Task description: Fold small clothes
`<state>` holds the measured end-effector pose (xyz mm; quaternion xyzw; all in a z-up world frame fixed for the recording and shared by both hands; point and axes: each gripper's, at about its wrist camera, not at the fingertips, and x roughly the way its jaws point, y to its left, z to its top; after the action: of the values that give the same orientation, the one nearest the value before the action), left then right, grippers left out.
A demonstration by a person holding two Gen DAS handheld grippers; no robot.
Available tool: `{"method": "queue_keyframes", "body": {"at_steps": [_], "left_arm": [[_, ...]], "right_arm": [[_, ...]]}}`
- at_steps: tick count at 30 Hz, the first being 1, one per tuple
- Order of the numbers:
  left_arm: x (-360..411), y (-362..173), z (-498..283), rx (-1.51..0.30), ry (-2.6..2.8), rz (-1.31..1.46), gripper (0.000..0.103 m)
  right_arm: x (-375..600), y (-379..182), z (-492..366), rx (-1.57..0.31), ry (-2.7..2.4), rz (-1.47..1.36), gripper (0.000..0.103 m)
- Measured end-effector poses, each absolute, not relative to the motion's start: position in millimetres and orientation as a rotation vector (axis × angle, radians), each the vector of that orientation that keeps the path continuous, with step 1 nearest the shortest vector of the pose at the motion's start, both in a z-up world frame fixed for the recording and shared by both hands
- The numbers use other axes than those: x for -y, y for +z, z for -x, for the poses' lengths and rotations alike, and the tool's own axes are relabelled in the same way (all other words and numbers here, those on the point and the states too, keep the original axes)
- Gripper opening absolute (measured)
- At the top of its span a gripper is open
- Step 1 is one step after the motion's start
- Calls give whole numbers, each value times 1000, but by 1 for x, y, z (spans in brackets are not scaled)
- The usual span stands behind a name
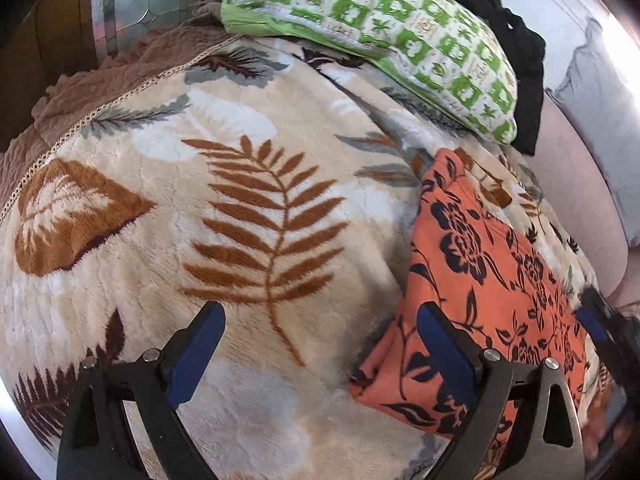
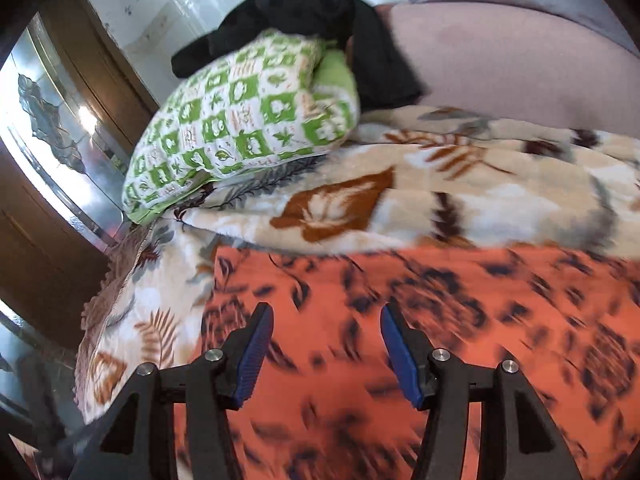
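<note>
An orange garment with a dark flower print [image 1: 484, 280] lies folded flat on the leaf-patterned blanket [image 1: 248, 184], at the right of the left wrist view. My left gripper [image 1: 320, 316] is open above the blanket, its right finger over the garment's near left corner, nothing between the pads. In the right wrist view the same orange garment [image 2: 400, 320] fills the lower half, blurred. My right gripper [image 2: 326, 324] hangs open above it with nothing held. A blurred dark shape with a blue pad at the right edge of the left wrist view looks like the right gripper [image 1: 600, 320].
A green-and-white patterned pillow [image 1: 380, 36] lies at the far side of the blanket, with a black garment [image 1: 516, 56] draped behind it. A pink sheet [image 2: 520, 64] shows beyond the blanket. A mirrored wardrobe door [image 2: 60, 136] and brown wood stand to the left.
</note>
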<state>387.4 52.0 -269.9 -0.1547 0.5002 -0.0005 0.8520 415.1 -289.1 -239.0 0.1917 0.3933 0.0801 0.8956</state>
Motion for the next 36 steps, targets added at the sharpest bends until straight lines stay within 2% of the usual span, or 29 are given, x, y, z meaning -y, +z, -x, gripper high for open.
{"method": "queue_keyframes", "body": {"at_steps": [10, 14, 17, 19, 21, 24, 26, 29, 33, 36], "left_arm": [[-1, -264, -351, -1018, -99, 218, 97], [22, -272, -346, -1004, -105, 98, 97], [23, -304, -360, -1111, -59, 68, 97], [25, -300, -357, -1075, -50, 38, 98], [27, -292, -348, -1052, -53, 24, 98], [14, -284, -332, -1053, -54, 123, 98], [2, -280, -321, -1049, -72, 244, 98], [-7, -277, -304, -1044, -100, 333, 98], [-7, -294, -297, -1104, -167, 477, 98], [1, -294, -303, -1070, -174, 477, 98]], "right_arm": [[384, -265, -241, -795, 74, -595, 60], [417, -288, -219, -742, 12, -701, 60], [445, -318, -217, -723, -92, -757, 60], [466, -349, -222, -787, -129, -873, 58], [476, -344, -219, -746, -112, -970, 58], [474, -325, -212, -713, -83, -923, 58], [475, -325, -204, -718, -29, -987, 60], [473, -335, -193, -713, 48, -1112, 68], [458, -351, -193, -772, 97, -1161, 69], [450, -365, -196, -806, 119, -1203, 69]]}}
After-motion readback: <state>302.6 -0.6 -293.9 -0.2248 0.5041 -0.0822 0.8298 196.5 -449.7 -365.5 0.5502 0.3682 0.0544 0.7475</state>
